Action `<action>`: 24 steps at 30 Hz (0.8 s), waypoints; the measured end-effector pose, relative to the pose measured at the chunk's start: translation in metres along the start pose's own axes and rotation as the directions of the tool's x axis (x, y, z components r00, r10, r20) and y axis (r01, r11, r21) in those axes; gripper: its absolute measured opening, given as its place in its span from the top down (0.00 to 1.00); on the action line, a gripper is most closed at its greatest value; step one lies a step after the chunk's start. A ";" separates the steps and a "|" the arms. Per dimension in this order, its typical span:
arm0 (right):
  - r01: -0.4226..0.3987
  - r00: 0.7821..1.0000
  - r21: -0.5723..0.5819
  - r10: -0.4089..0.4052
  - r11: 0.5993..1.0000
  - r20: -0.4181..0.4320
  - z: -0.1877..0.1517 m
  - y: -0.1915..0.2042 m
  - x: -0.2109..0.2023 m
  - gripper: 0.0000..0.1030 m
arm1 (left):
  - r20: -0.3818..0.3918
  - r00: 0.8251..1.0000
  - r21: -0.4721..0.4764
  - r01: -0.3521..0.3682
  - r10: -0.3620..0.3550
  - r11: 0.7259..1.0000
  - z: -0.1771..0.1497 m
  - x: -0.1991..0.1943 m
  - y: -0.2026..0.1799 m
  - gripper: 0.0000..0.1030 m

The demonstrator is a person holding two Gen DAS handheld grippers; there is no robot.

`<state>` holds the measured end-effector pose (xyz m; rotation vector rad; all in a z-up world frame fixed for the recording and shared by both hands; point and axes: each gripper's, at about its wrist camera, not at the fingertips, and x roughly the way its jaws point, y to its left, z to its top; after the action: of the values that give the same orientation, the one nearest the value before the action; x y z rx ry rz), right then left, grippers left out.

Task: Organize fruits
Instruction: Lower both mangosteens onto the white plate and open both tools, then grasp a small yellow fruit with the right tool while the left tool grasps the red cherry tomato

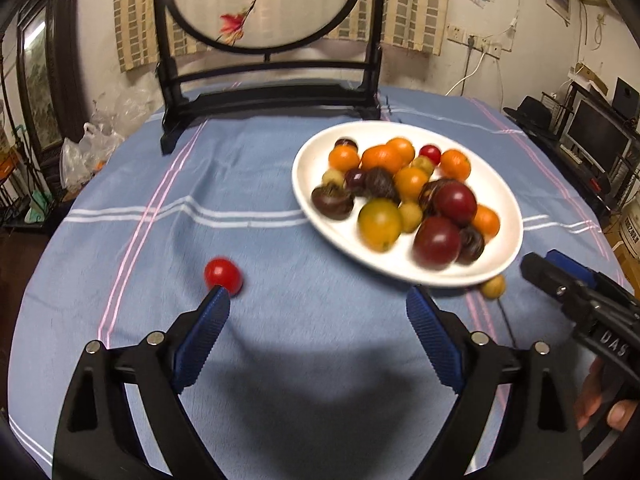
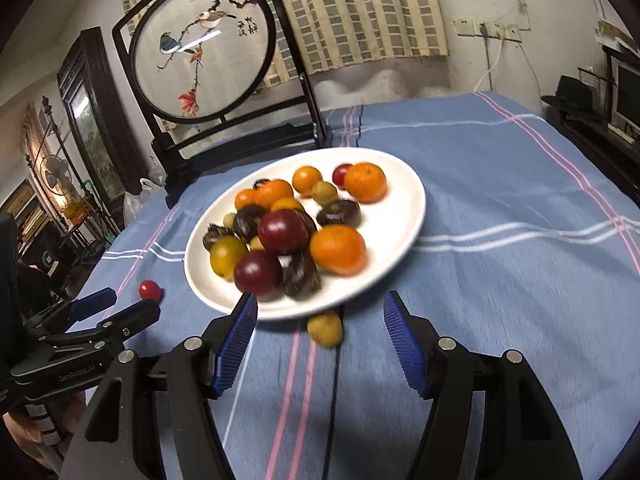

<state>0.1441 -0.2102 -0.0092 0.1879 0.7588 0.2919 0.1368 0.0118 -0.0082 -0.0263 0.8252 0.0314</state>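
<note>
A white plate [image 1: 320, 152] [image 2: 404, 184] on the blue cloth holds several small fruits: orange, dark red, purple-brown and yellow-green. A loose red cherry tomato [image 1: 223, 275] [image 2: 149, 289] lies on the cloth left of the plate, just beyond my left gripper's left fingertip. A loose yellow-green fruit [image 1: 493, 286] [image 2: 325, 328] lies at the plate's near rim, between my right gripper's fingertips and slightly ahead. My left gripper [image 1: 318, 304] is open and empty. My right gripper [image 2: 320, 310] is open and empty; it also shows in the left wrist view [image 1: 560, 276].
A black-framed round embroidered screen [image 1: 264, 4] [image 2: 200, 48] stands at the table's far edge. The blue striped tablecloth [image 1: 240, 184] covers the table. A thin dark cord [image 2: 334, 392] runs across the cloth toward the yellow-green fruit. Shelves and clutter surround the table.
</note>
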 end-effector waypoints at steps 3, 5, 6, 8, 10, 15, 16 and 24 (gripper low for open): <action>0.013 1.000 -0.012 -0.014 1.000 -0.025 -0.007 0.001 0.001 0.35 | -0.011 1.000 -0.004 -0.011 0.010 1.000 -0.007 0.003 0.004 0.15; 0.034 0.999 -0.036 -0.036 0.999 -0.041 -0.011 0.005 0.004 0.35 | -0.014 1.000 -0.008 -0.009 0.009 1.000 -0.010 0.004 0.007 0.15; 0.049 0.997 -0.052 -0.052 0.997 -0.052 -0.013 0.007 0.006 0.35 | -0.013 1.000 -0.009 -0.008 0.008 1.000 -0.011 0.005 0.008 0.15; 0.066 0.995 -0.072 -0.071 0.995 -0.069 -0.014 0.010 0.010 0.35 | -0.006 1.000 -0.011 -0.010 0.010 1.000 -0.012 0.005 0.011 0.15; 0.106 0.990 -0.104 -0.115 0.989 -0.086 -0.015 0.014 0.015 0.35 | -0.002 1.000 -0.006 -0.016 0.016 1.000 -0.013 0.006 0.013 0.15; 0.158 0.971 -0.176 -0.186 0.972 -0.151 -0.016 0.021 0.037 0.47 | -0.039 0.999 -0.047 0.015 -0.017 0.999 -0.013 0.011 0.022 0.14; 0.164 0.968 -0.188 -0.195 0.968 -0.159 -0.016 0.022 0.041 0.48 | -0.046 0.999 -0.052 0.017 -0.019 0.999 -0.013 0.012 0.024 0.14; 0.166 0.968 -0.215 -0.201 0.962 -0.152 -0.011 0.028 0.054 0.77 | -0.071 0.997 -0.054 0.022 -0.025 0.998 -0.014 0.017 0.025 0.13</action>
<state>0.1680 -0.1654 -0.0441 -0.1013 0.9065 0.2075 0.1369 0.0369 -0.0303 -0.0877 0.8952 0.0304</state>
